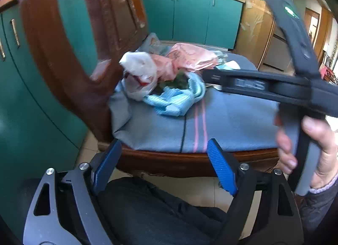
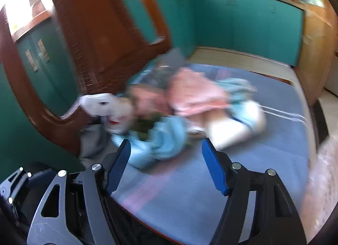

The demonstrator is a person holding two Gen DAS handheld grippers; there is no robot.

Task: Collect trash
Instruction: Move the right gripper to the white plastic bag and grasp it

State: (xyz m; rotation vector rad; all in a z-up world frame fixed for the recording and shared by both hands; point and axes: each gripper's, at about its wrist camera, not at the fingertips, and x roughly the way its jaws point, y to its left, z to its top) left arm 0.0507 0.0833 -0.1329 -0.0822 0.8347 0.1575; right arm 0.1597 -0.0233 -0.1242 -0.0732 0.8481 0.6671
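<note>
Teal kitchen cabinets (image 1: 190,15) stand behind a wooden chair whose seat carries a grey-blue cloth (image 1: 221,122). On that cloth, near the chair back, lies one heap of trash: a white plastic bag (image 1: 139,72), a pink bag (image 1: 190,57) and a light blue bag (image 1: 175,101) around something green. The left hand-held gripper (image 1: 164,167) is spread with nothing between its blue pads, short of the seat edge. A hand (image 1: 312,145) grips the other tool's handle at the right; its tip is hidden.

From the right wrist everything is blurred. The right hand-held gripper (image 2: 166,164) is spread and empty, just short of the same heap (image 2: 160,118); one white roll-like object (image 2: 236,126) lies beside it, identity unclear.
</note>
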